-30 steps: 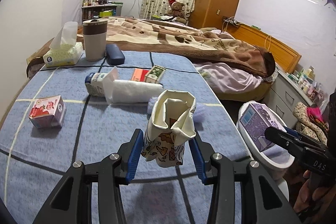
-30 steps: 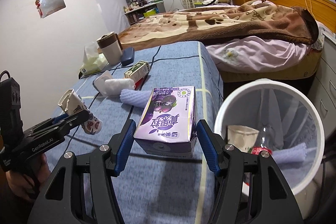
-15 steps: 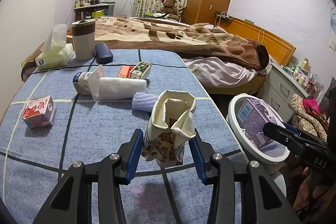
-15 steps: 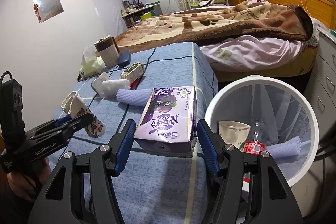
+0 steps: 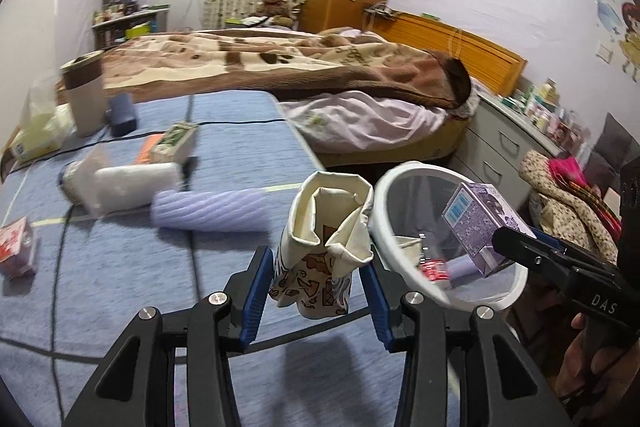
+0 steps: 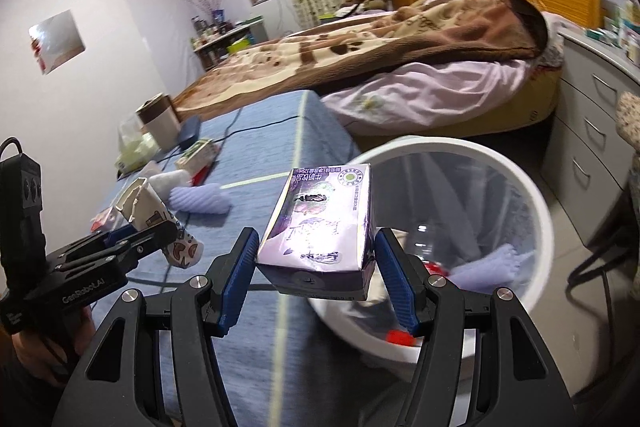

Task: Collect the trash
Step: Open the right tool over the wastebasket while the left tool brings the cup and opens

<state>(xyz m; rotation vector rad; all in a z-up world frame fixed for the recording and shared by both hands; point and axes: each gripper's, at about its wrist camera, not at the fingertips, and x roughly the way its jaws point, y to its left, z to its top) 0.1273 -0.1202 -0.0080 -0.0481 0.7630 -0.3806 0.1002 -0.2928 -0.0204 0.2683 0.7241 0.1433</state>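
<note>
My left gripper (image 5: 318,301) is shut on a crumpled paper cup (image 5: 326,243) with a brown print, held above the blue table's right edge. It also shows in the right wrist view (image 6: 160,223). My right gripper (image 6: 318,281) is shut on a purple milk carton (image 6: 322,223), held at the near rim of the white trash bin (image 6: 532,211). The carton (image 5: 482,227) hangs over the bin (image 5: 384,187) in the left wrist view. The bin holds a cup, a plastic bottle and a purple cloth.
On the blue table (image 5: 120,267) lie a purple ribbed roll (image 5: 212,209), a white roll (image 5: 132,181), a green carton (image 5: 174,143), a red carton (image 5: 14,247), a tissue box (image 5: 34,135) and a tumbler (image 5: 84,95). A bed (image 5: 320,75) and grey drawers (image 5: 504,147) stand behind.
Both grippers have moved right toward the bin. The purple carton now hangs over the bin's rim, and the paper cup is beside the bin at the table edge.
</note>
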